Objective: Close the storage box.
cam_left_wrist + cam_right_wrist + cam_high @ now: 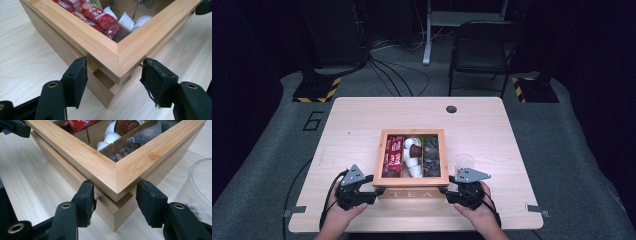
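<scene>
Two grippers, left (371, 189) and right (447, 190), straddle the tea box's (413, 192) near lid corners, jaws parted and gripping nothing, apparently just releasing the lid.

A light wooden table (362, 125) with a round cable hole (451, 109) near its far edge stood on grey carpet. Directly on it, near the middle and toward the near edge, sat a bamboo tea box (412, 192) marked TEA on its near wall. A clear plastic cup (464, 162) stood just right of the box.
</scene>
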